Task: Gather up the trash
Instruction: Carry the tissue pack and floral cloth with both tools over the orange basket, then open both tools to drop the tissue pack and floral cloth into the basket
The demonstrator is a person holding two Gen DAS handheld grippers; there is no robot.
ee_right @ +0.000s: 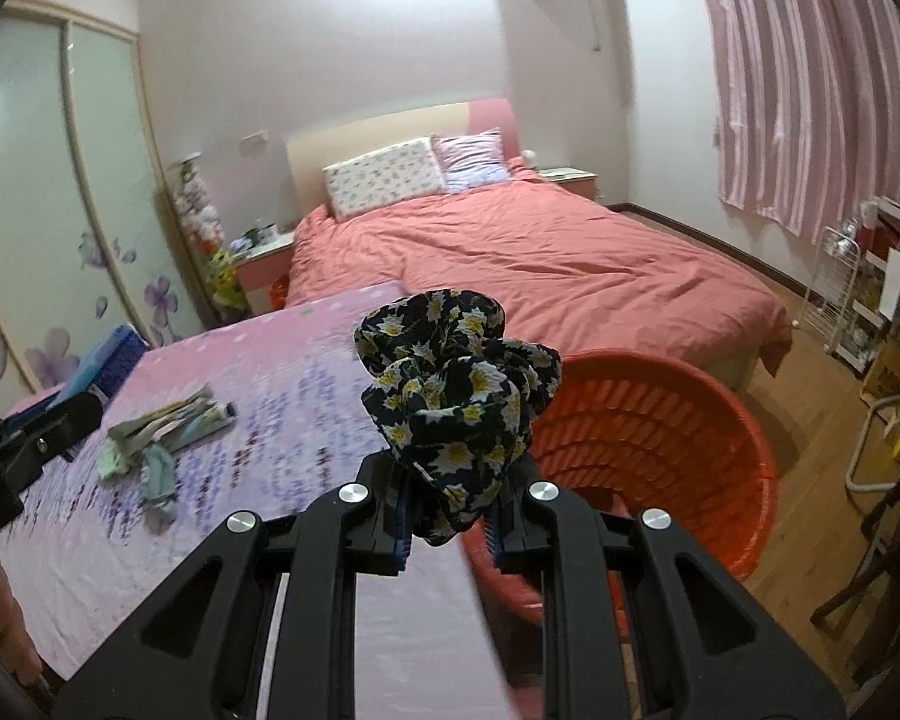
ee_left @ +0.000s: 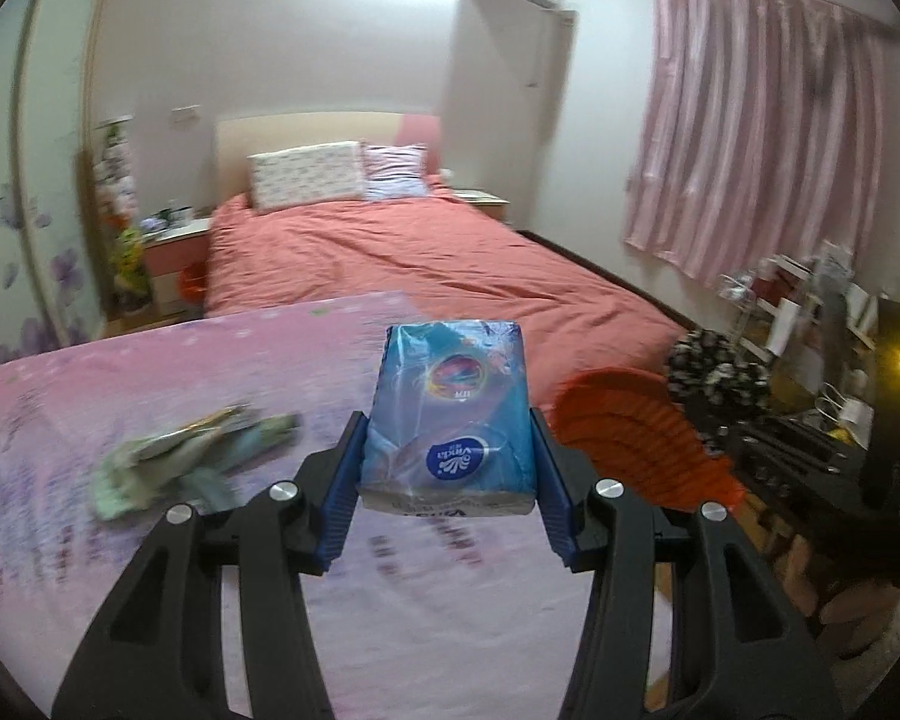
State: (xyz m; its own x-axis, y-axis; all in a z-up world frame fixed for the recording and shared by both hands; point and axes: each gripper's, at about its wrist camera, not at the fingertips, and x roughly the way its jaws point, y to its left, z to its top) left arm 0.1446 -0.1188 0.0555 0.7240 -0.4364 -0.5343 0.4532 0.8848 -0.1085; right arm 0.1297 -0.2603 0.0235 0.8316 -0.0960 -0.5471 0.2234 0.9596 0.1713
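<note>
Pink tablecloth (ee_left: pixel 150 396) under gripped tissue pack (ee_left: pixel 450 414)

My right gripper (ee_right: pixel 449 519) is clamped on a bunched floral cloth (ee_right: pixel 459 387), held up over the edge of the pink table cover (ee_right: pixel 270 420). An orange basket (ee_right: pixel 660 438) sits just beside it on the right, on the wood floor. Crumpled wrappers (ee_right: pixel 162 444) lie on the cover to the left. I see the left gripper (ee_right: pixel 24 444) at the left edge, and the bed (ee_right: pixel 540 264) beyond.
</note>
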